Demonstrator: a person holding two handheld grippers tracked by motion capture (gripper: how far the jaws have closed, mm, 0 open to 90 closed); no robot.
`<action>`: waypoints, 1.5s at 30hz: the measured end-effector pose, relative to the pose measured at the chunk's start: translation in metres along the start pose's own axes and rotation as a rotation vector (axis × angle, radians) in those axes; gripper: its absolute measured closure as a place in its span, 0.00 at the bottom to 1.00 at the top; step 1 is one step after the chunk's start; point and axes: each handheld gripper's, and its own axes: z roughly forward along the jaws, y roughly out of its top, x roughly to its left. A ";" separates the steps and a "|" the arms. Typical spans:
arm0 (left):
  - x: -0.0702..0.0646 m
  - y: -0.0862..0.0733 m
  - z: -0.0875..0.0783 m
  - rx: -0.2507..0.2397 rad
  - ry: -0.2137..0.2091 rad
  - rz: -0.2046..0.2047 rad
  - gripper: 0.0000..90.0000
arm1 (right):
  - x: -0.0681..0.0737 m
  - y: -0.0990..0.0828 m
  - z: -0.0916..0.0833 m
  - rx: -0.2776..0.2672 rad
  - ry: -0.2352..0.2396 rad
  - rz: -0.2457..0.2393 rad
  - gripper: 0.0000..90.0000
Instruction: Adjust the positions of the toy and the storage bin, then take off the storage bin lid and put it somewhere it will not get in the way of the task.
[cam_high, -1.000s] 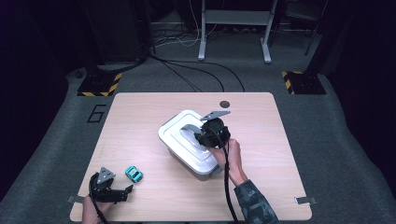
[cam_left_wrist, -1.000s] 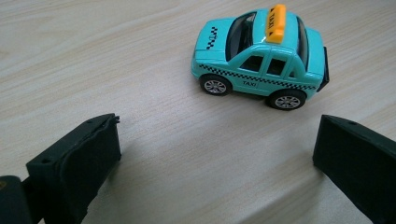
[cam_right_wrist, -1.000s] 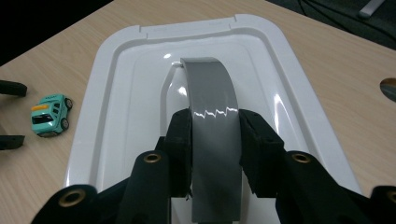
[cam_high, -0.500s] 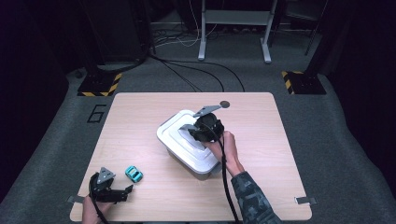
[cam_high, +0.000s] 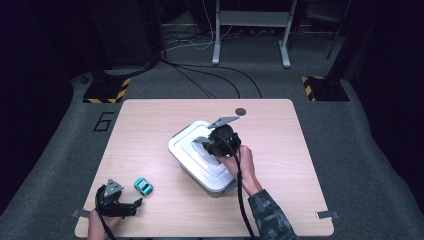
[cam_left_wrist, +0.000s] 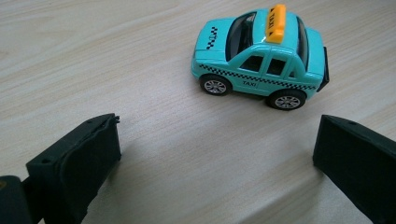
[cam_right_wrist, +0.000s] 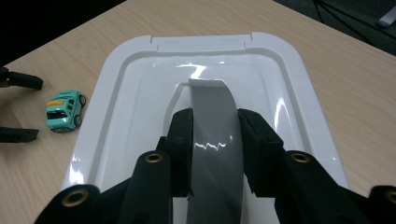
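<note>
Three views logged. High view: white lidded box (cam_high: 200, 160) sits mid-frame on the tabletop (cam_high: 280, 140). The right hand-held gripper (cam_high: 212, 145) rests on top of its lid, held by a hand (cam_high: 240, 162) coming in from the lower right. The left hand-held gripper (cam_high: 131, 206) lies low at the lower left of the frame, with the teal toy taxi (cam_high: 143, 186) just beside it, up and to the right.

Left gripper view: jaws released, spread wide, nothing between them; the toy taxi (cam_left_wrist: 261, 58) stands on its wheels in the upper right of the frame, apart from both jaws.

Right gripper view: jaws clenched on the grey handle (cam_right_wrist: 215, 135) at the centre of the lid (cam_right_wrist: 289, 93), pads pressing on both its sides. Toy taxi (cam_right_wrist: 64, 111) at left of frame, beside the box.
</note>
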 end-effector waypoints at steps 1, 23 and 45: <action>0.000 0.000 0.000 -0.002 0.002 0.000 0.01 | 0.001 -0.001 -0.001 0.000 0.001 0.001 0.74; 0.000 0.000 0.000 -0.002 0.001 0.002 0.01 | 0.004 0.003 -0.021 -0.047 -0.030 -0.032 0.74; 0.000 0.000 0.000 0.004 0.002 0.007 0.01 | -0.015 0.005 -0.055 -0.074 -0.093 0.000 0.74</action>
